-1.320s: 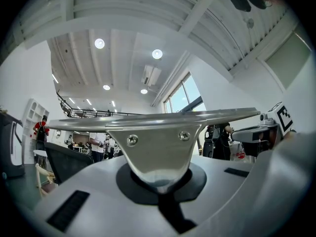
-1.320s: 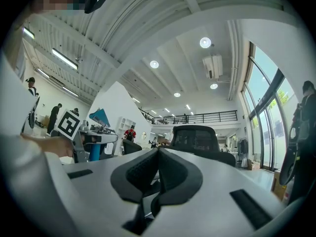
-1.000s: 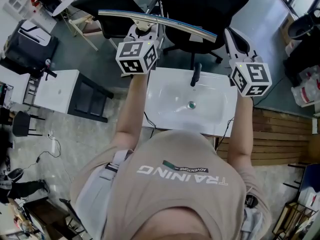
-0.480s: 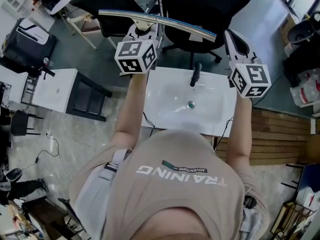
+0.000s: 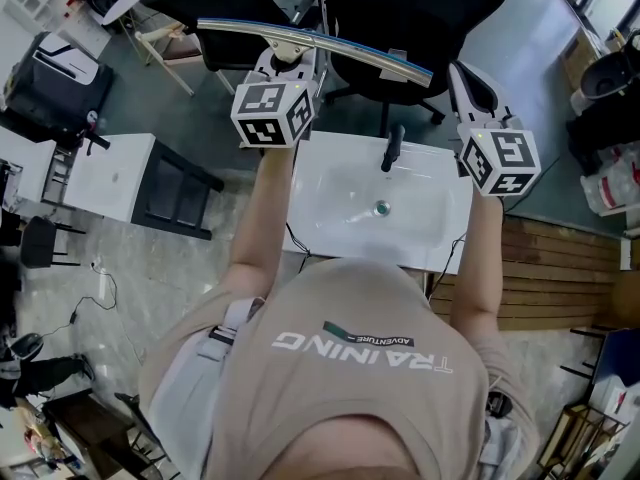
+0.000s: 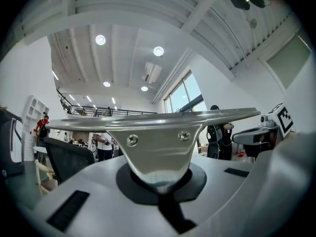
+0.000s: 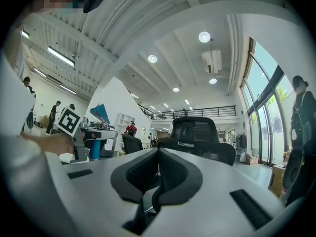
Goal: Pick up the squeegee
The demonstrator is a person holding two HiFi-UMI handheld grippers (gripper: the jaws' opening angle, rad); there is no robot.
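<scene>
Two handheld grippers are raised over a white sink (image 5: 432,230). Left gripper (image 5: 287,60): jaws fully closed on the metal neck of the squeegee (image 5: 318,44), whose long blade lies crosswise beyond the faucet (image 5: 393,146). Right gripper (image 5: 468,86): jaws pressed together, holding nothing.

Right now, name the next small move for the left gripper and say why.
Probably nothing beyond holding it level. The left gripper has its jaws shut on the squeegee at its metal bracket, and the blade is raised clear of the sink, so the pickup looks done.
</scene>
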